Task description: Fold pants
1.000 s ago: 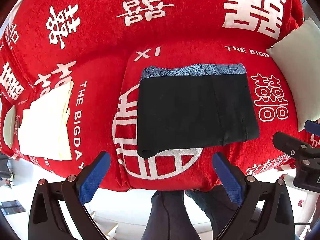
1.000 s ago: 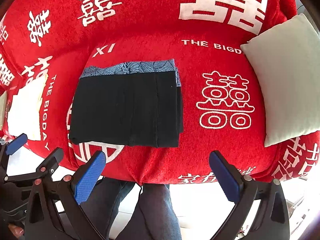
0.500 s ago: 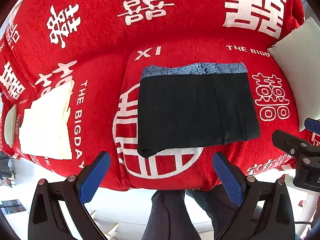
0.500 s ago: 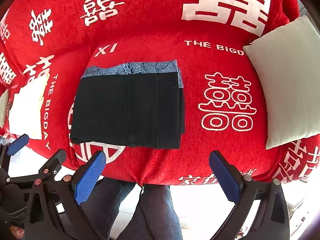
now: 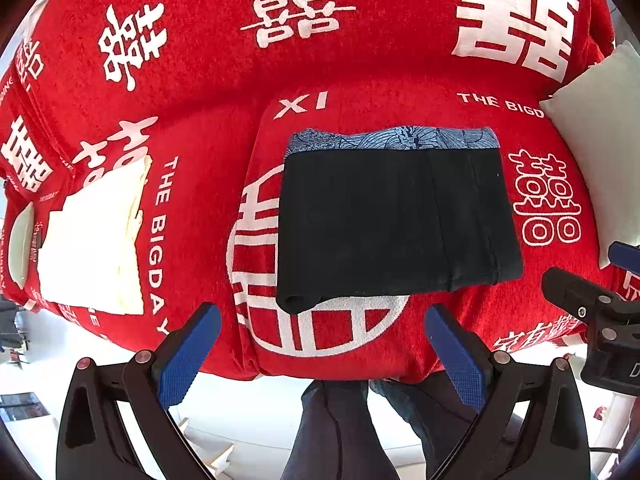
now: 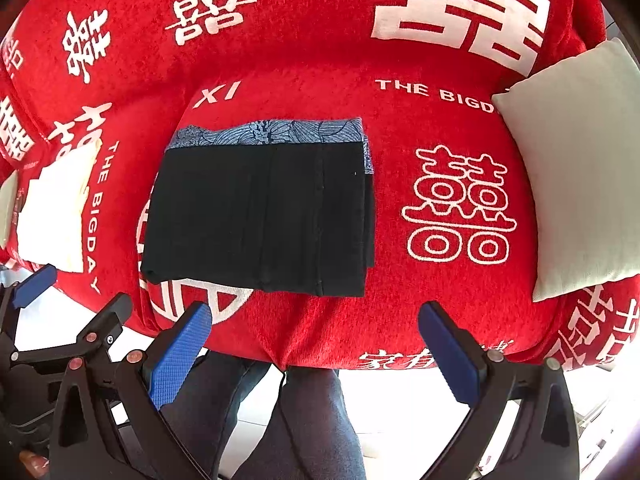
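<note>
The pants (image 5: 396, 220) lie in the centre of both frames on the red sofa (image 5: 320, 40), folded into a flat dark rectangle with the blue patterned waistband along its upper edge. Compared with a second ago, almost nothing has changed; the cloth keeps its place and shape. The left gripper (image 5: 320, 354) and the right gripper (image 6: 316, 350) both hang before the sofa edge with fingers wide apart, holding nothing. This suggests the fold is finished, or one last fold remains. A white cushion (image 6: 576, 168) rests at the right.
</note>
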The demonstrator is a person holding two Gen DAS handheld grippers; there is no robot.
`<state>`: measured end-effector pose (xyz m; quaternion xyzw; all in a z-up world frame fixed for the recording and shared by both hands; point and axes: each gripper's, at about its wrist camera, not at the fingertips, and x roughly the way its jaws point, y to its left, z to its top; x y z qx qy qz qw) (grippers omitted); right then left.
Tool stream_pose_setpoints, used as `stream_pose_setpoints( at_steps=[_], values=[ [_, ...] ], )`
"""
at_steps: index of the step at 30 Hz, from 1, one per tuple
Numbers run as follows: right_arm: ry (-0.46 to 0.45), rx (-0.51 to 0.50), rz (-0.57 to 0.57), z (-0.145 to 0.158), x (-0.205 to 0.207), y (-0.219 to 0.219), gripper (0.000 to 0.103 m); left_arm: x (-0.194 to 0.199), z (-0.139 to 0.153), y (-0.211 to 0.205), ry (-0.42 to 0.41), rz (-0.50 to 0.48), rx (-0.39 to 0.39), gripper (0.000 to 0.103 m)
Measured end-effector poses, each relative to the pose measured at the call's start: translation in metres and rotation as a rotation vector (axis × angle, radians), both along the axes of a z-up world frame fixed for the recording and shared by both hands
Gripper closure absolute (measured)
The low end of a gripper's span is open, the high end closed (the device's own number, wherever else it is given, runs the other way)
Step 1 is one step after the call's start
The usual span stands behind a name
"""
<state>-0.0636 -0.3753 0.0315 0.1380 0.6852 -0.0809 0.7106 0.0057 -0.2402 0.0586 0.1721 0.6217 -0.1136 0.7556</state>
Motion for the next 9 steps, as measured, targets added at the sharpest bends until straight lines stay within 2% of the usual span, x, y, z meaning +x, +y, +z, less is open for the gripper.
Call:
stream_pose_setpoints(
  at_steps=[9],
  values=[
    [0.004, -0.003, -0.014, -0.0013, 0.0001, -0.0053, 0.0, -0.0002, 0.0029, -0.0027, -0.017, 0.001, -0.014, 0.001]
  ],
)
